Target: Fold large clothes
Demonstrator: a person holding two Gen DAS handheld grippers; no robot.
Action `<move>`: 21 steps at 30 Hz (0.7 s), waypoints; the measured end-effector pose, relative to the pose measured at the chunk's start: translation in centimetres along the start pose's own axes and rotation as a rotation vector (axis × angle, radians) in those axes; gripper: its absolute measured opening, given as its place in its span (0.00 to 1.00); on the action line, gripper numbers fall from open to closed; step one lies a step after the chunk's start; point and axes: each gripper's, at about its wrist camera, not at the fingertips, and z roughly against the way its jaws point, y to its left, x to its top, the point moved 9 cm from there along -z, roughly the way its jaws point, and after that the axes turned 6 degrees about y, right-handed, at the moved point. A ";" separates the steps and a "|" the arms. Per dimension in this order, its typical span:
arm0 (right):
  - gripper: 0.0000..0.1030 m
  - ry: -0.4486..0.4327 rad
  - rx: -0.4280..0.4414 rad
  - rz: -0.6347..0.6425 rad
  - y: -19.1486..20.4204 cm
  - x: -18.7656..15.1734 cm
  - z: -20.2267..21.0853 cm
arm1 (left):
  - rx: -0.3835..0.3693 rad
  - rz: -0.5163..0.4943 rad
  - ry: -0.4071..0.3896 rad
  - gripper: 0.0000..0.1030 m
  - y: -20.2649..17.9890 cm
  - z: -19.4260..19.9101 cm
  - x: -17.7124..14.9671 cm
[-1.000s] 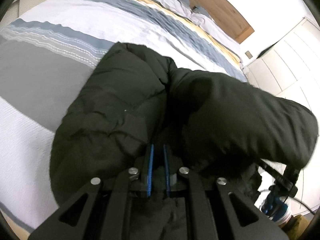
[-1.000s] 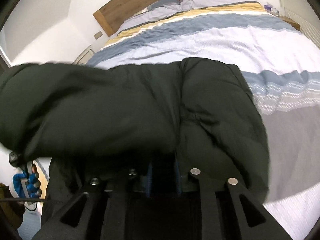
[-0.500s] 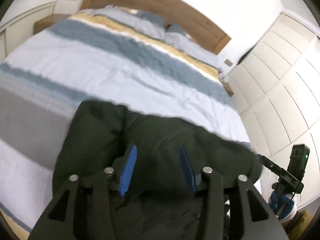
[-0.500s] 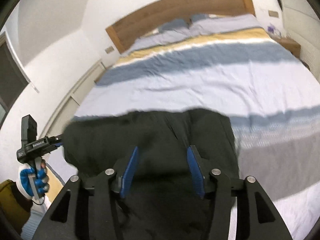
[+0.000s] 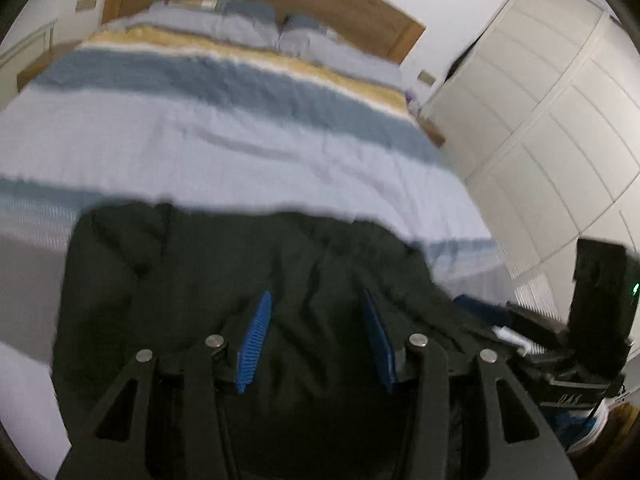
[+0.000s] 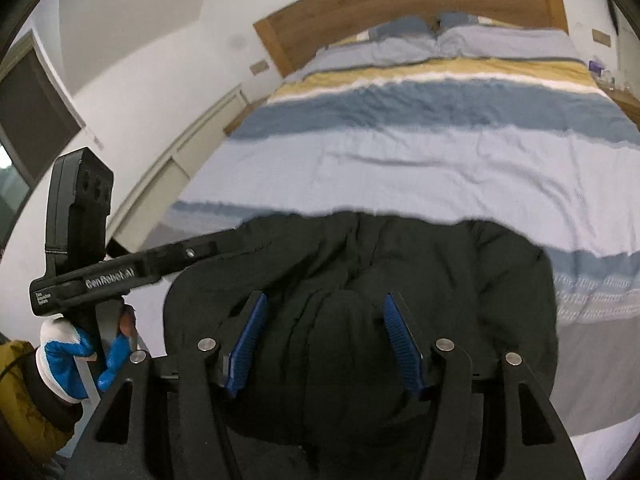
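Bedroom, wide bed (image 6: 420,168) with a crinkled cotton duvet in soft horizontal bands: pale lavender, slate blue, mustard, grey, plus an oak slab headboard (image 6: 400,4) and white panelled wardrobe doors (image 5: 552,128) off to the right of the left claw. Black puffer jacket (image 6: 400,264), matte quilted shell, puffy and creased, lies bunched in a rounded heap on the near end of the bed, directly under and ahead of both claws. Left claw (image 5: 316,320): black angular arms with ribbed blue rubber pads (image 5: 256,336), jaws have just been opening and stand partly apart, nothing pinched, jacket fabric visible in the gap below. Right claw (image 6: 326,332): same build, jaws have just been opening, roughly half spread, pads clear of the cloth; a rounded bulge of jacket sits beneath the gap, not gripped. Left of the right claw, a hand (image 6: 76,356) in a white knit glove with blue coated palm holds the left claw's black handle; mustard sleeve (image 6: 20,404) behind it. Left view is motion-blurred.
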 end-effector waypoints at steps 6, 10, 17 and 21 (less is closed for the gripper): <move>0.62 0.127 -0.073 0.049 -0.9 -5.9 -3.9 | 0.026 0.100 0.064 0.44 4.5 -3.3 -8.2; 0.63 0.191 -0.137 0.090 -1.4 -9.5 -6.4 | 0.039 0.119 0.021 0.45 5.4 -4.1 -10.5; 0.64 0.190 -0.208 0.081 -3.7 -12.6 -10.1 | 0.167 0.034 -0.002 0.46 5.7 -7.5 -12.6; 0.64 0.216 -0.225 0.081 -4.3 -12.6 -10.7 | 0.158 0.043 0.025 0.46 5.7 -7.6 -12.7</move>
